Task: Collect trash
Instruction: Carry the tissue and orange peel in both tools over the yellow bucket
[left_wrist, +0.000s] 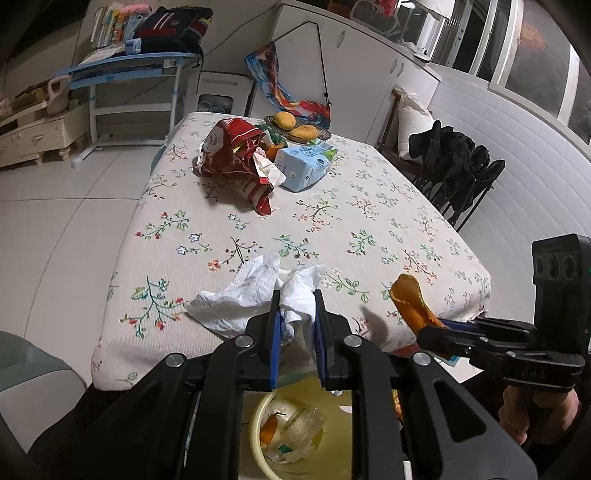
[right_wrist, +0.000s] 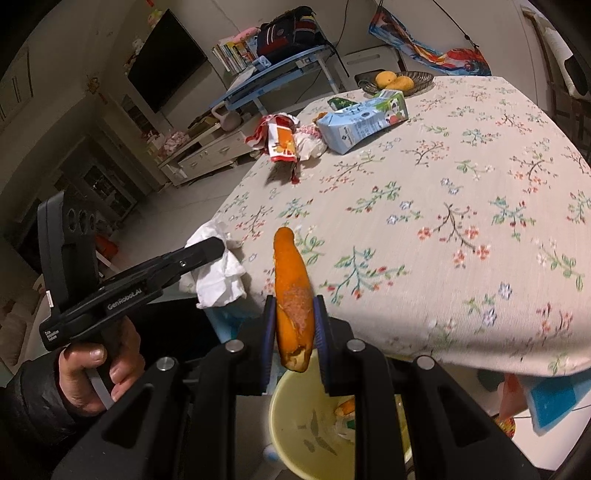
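Observation:
My left gripper (left_wrist: 297, 299) is shut on a crumpled white tissue (left_wrist: 240, 295) at the near edge of the floral-cloth table (left_wrist: 369, 221); from the right wrist view the same tissue (right_wrist: 218, 277) hangs from that gripper (right_wrist: 218, 245). My right gripper (right_wrist: 294, 299) is shut on a long orange peel (right_wrist: 291, 280), held upright; the peel (left_wrist: 410, 299) shows at right in the left wrist view. A yellow bin (left_wrist: 258, 435) with trash inside stands below both grippers, its rim (right_wrist: 280, 413) under the peel.
Farther along the table lie a red snack wrapper (left_wrist: 232, 155), a blue carton (left_wrist: 303, 166) and a basket of mangoes (left_wrist: 295, 125). A chair with black clothing (left_wrist: 458, 170) stands at the right side. A hand (right_wrist: 96, 373) grips the left handle.

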